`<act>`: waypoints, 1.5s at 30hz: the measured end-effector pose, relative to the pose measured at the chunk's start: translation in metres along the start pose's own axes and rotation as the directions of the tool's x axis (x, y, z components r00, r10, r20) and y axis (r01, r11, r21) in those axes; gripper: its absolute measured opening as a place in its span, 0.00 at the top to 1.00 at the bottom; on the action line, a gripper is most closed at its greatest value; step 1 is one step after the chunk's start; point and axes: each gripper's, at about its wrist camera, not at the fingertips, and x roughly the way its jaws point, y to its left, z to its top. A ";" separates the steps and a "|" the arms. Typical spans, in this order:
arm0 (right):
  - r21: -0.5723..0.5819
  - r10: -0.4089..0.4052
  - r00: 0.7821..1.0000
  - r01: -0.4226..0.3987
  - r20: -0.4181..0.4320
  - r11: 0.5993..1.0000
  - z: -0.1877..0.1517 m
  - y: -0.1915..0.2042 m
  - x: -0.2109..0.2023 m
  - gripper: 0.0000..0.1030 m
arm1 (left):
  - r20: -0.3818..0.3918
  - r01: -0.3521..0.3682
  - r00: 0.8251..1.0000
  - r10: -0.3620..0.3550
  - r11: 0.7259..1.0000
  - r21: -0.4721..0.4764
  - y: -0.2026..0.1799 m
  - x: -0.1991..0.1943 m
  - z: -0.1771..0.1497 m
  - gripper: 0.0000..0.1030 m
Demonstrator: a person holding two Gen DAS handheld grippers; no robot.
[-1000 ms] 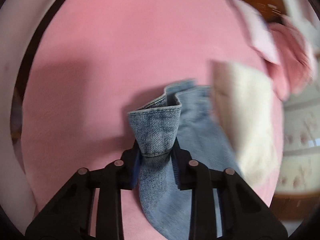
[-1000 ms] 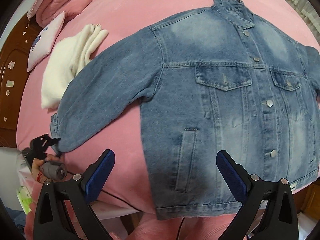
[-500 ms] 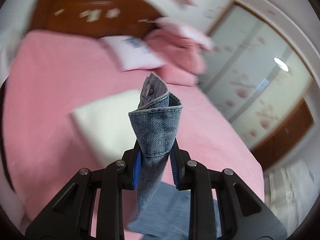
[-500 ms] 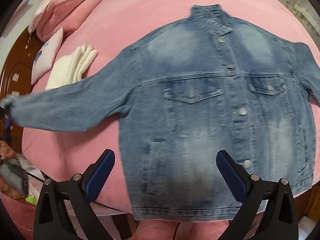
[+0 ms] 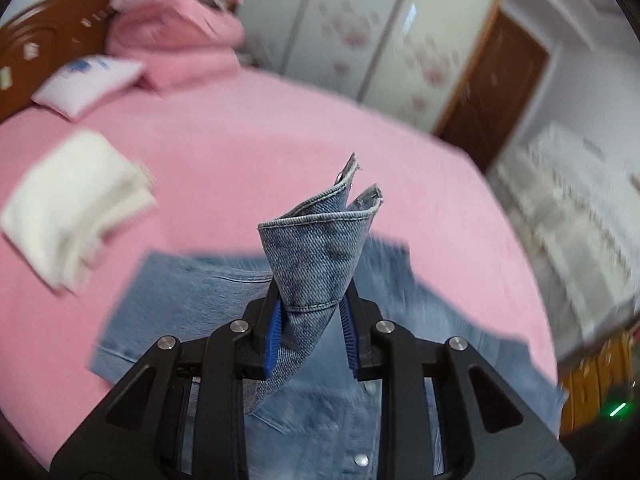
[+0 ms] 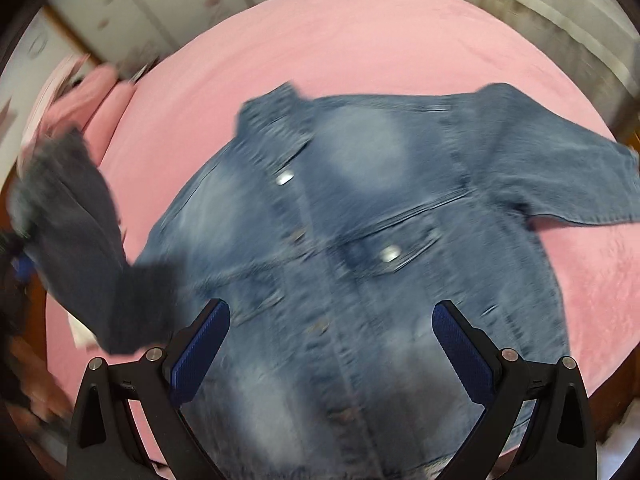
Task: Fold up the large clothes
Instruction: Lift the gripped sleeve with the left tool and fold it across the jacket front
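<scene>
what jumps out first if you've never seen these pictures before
A blue denim jacket lies spread front-up across the middle of a pink bed. The left gripper is shut on the jacket's sleeve cuff, lifted above the jacket, while the right gripper hangs open and empty over its lower front. A folded cream garment sits near the pillows.

The left gripper has its blue pads clamped on the cuff of a denim sleeve, which stands up above the jaws in a loose folded cone. Below it the denim jacket lies spread on the pink bed, a metal button showing near the bottom. To the left lies a folded cream garment. At the far left, a white pillow and pink bedding sit against the wooden headboard. A floral wardrobe stands beyond.
</scene>
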 end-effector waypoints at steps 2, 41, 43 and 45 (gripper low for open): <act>0.023 -0.006 1.000 0.006 0.015 1.000 0.012 -0.015 0.004 0.00 | -0.087 -0.018 0.996 0.015 0.999 -0.042 -0.033 0.034 -0.041 0.77; -0.225 0.237 0.970 -0.243 -0.053 0.944 0.010 0.072 0.105 1.00 | -0.522 -0.466 0.781 0.343 0.877 -0.121 0.211 0.061 -0.110 0.29; -0.278 0.238 0.971 -0.225 0.013 0.934 0.030 0.074 0.077 1.00 | -0.527 -0.465 0.776 0.346 0.878 -0.109 0.211 0.062 -0.110 0.29; -0.260 0.222 0.975 -0.213 0.005 0.942 0.046 0.068 0.069 1.00 | -0.525 -0.465 0.778 0.344 0.878 -0.113 0.213 0.057 -0.112 0.29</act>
